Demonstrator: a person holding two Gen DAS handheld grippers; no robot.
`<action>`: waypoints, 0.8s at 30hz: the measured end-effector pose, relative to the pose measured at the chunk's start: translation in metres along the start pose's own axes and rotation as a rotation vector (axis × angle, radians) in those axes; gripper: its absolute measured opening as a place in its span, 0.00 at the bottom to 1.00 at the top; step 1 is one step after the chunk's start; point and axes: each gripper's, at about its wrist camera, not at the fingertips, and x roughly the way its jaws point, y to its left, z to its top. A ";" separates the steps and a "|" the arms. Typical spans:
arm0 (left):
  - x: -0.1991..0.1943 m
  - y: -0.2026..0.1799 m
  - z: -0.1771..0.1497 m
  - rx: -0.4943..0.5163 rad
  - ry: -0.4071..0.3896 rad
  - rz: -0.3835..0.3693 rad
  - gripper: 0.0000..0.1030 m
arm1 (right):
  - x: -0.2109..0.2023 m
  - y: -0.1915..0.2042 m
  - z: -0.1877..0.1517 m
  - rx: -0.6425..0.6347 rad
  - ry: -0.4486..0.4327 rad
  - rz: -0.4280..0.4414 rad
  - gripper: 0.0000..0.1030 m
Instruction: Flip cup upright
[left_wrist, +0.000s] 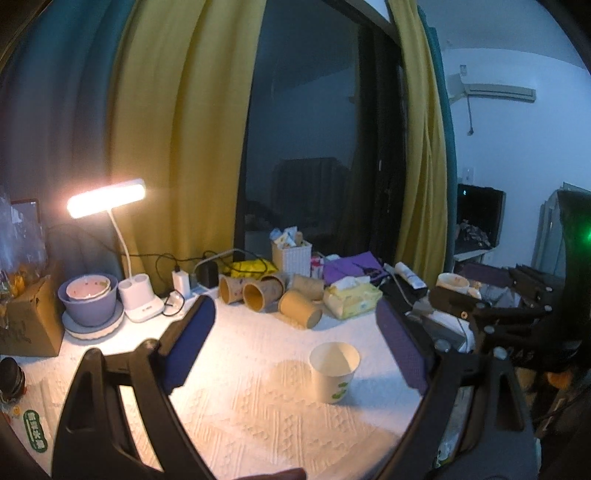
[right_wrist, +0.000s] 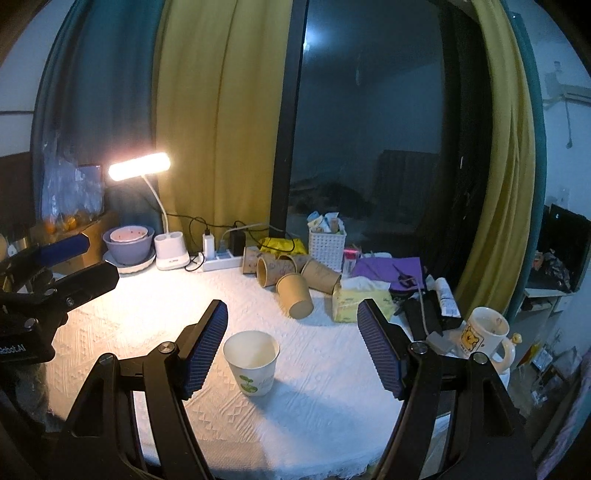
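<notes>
A white paper cup (left_wrist: 334, 371) with a green print stands upright, mouth up, on the white textured tablecloth (left_wrist: 258, 406). It also shows in the right wrist view (right_wrist: 252, 362). My left gripper (left_wrist: 295, 325) is open and empty, with the cup below and between its blue-padded fingers, nearer the right one. My right gripper (right_wrist: 291, 328) is open and empty; the cup stands just beside its left pad (right_wrist: 205, 350), apart from it. The right gripper's body shows at the right edge of the left wrist view (left_wrist: 491, 314).
Several brown paper cups (right_wrist: 291, 284) lie on their sides at the back of the table. Behind are a lit desk lamp (right_wrist: 168, 221), purple bowls (right_wrist: 127, 243), a power strip (right_wrist: 221, 260), a white basket (right_wrist: 327, 247), a tissue pack (right_wrist: 360, 299) and a bear mug (right_wrist: 484, 332).
</notes>
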 end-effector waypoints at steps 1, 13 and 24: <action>-0.001 0.000 0.001 0.000 -0.005 0.000 0.87 | -0.002 -0.001 0.001 0.001 -0.005 -0.003 0.74; -0.008 0.001 0.012 -0.004 -0.054 0.002 0.87 | -0.016 -0.011 0.009 0.010 -0.048 -0.032 0.74; -0.006 0.006 0.008 -0.014 -0.037 0.017 0.87 | -0.013 -0.013 0.006 0.010 -0.035 -0.034 0.74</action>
